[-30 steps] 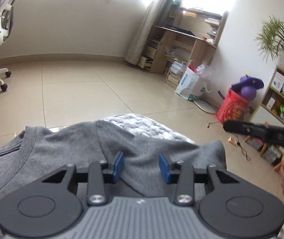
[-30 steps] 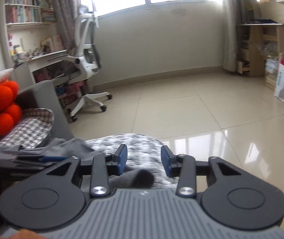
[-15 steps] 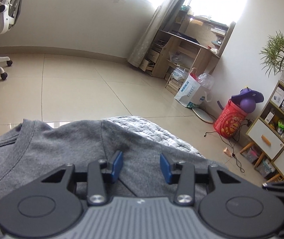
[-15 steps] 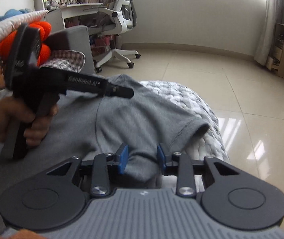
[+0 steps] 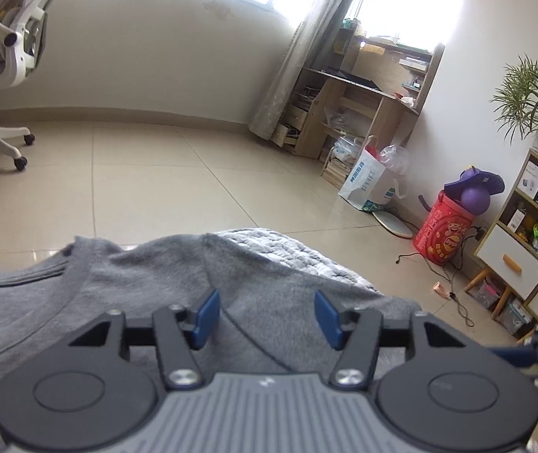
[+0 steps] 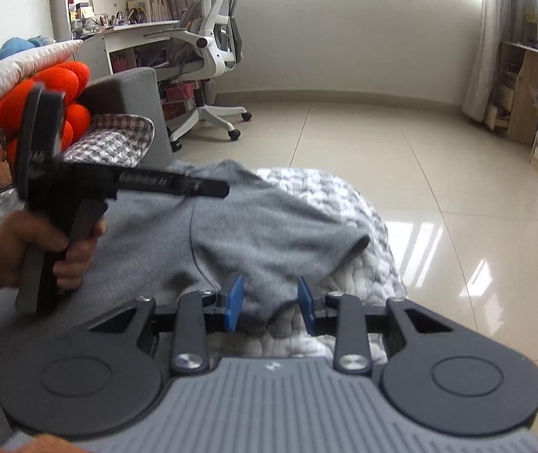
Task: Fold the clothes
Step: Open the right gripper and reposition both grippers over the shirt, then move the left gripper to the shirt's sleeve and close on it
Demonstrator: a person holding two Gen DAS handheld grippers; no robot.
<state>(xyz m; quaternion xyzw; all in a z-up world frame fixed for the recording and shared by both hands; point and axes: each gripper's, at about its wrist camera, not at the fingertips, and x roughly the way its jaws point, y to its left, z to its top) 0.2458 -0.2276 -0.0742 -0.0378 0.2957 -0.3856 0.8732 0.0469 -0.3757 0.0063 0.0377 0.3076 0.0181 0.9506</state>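
The left tongs (image 5: 266, 315) hang over the shoulder of a grey T-shirt (image 5: 125, 294), their jaws opening and nothing pinched between the blue pads (image 5: 205, 316); cloth lies under the gap, but the pads stand clear of it. The right tongs (image 6: 269, 304) stand partly apart with the lower edge of the shirt's sleeve (image 6: 280, 241) between the pads, which look to bracket the cloth loosely; whether they actually press it I cannot tell.

In the right wrist view the left tongs show from the side at 9 o'clock, gripped by a hand (image 6: 23, 249) and pointing across the shirt toward its collar end. The shirt lies spread on a quilted grey-white cover (image 6: 359, 204), sleeve toward 1 o'clock from the right tongs, neckline (image 5: 57, 264) toward 10 o'clock from the left tongs.

Beyond, at 12 o'clock, lies a tiled floor (image 5: 155, 188), with a white office chair (image 6: 212, 49) at 11 o'clock in the right view and a red bucket (image 5: 444, 230) at 3 o'clock in the left.

The step looks like the first sleeve fold, the garment being otherwise flat and unfolded. Next, the right tongs would need to close firmly on the sleeve hem and carry it inward across the chest, while the left tongs settle on the shoulder line to pin the crease so the body does not drag along.
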